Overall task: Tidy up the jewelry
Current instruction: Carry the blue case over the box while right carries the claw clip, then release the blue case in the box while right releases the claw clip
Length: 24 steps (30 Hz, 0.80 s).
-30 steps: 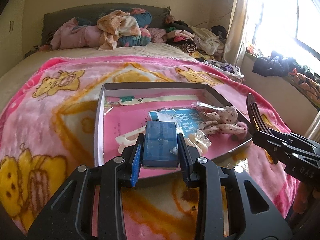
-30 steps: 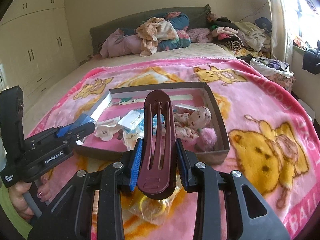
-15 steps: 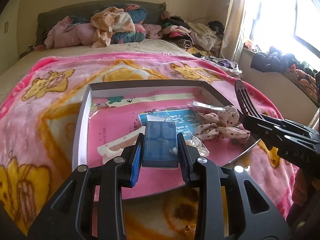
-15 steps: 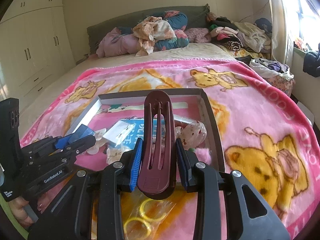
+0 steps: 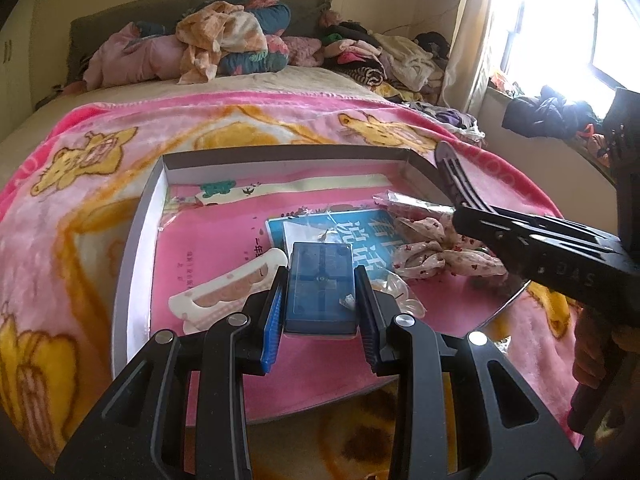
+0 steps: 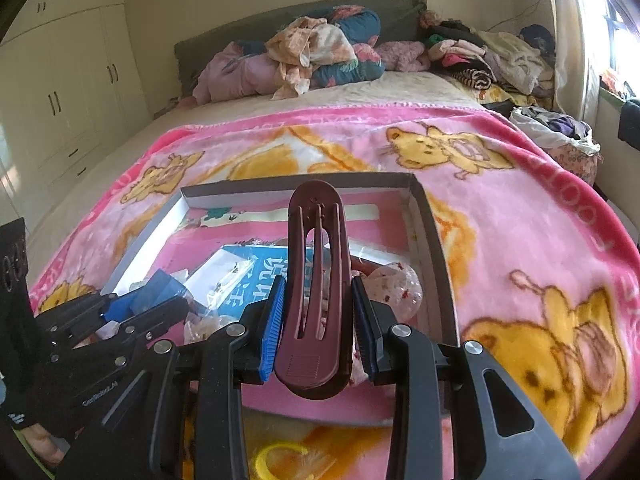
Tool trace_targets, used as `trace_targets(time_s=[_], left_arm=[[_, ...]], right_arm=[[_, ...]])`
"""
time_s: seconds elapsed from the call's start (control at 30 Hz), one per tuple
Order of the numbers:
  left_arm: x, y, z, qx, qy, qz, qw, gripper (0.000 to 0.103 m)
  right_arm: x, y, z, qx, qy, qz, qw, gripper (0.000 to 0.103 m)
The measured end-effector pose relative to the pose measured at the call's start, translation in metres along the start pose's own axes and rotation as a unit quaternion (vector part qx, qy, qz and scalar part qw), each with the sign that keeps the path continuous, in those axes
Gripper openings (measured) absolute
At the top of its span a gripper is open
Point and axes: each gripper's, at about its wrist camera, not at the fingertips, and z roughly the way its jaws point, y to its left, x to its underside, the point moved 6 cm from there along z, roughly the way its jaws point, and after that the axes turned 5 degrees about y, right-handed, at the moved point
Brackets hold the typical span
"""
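Observation:
My left gripper (image 5: 320, 308) is shut on a small blue plastic case (image 5: 320, 284) and holds it over the near part of a shallow grey box (image 5: 136, 240) with a pink floor. My right gripper (image 6: 318, 312) is shut on a long maroon hair clip (image 6: 316, 272), held over the box's near right part (image 6: 436, 248); it also shows at the right of the left wrist view (image 5: 460, 184). In the box lie a white hair clip (image 5: 224, 292), a blue card (image 5: 360, 228), a spotted pink scrunchie (image 5: 436, 256) and clear packets (image 5: 400, 292).
The box sits on a pink bear blanket (image 6: 520, 208) on a bed. Yellow rings in a clear bag (image 6: 280, 456) lie on the blanket in front of the box. Piled clothes (image 6: 320, 52) lie at the headboard; wardrobes (image 6: 60, 80) stand left.
Both grippers have moved forward over the box, each still holding its item. The box looks nearer and larger in both views.

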Motion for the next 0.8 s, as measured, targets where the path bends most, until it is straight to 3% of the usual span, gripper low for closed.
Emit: trace_targets(time_s=[0.53, 0.6, 0.8], left_arm=[[0.003, 0.003, 0.009, 0.002, 0.010, -0.005, 0.9999, 0.025], [0.003, 0.003, 0.009, 0.002, 0.012, -0.007, 0.9999, 0.025], [0.004, 0.004, 0.009, 0.002, 0.011, -0.010, 0.9999, 0.025]], right_arm=[[0.011, -0.001, 0.026, -0.013, 0.023, 0.012, 1.000, 0.033], [0.010, -0.002, 0.023, -0.015, 0.018, 0.013, 1.000, 0.041], [0.011, -0.003, 0.005, -0.024, 0.000, 0.019, 1.000, 0.052]])
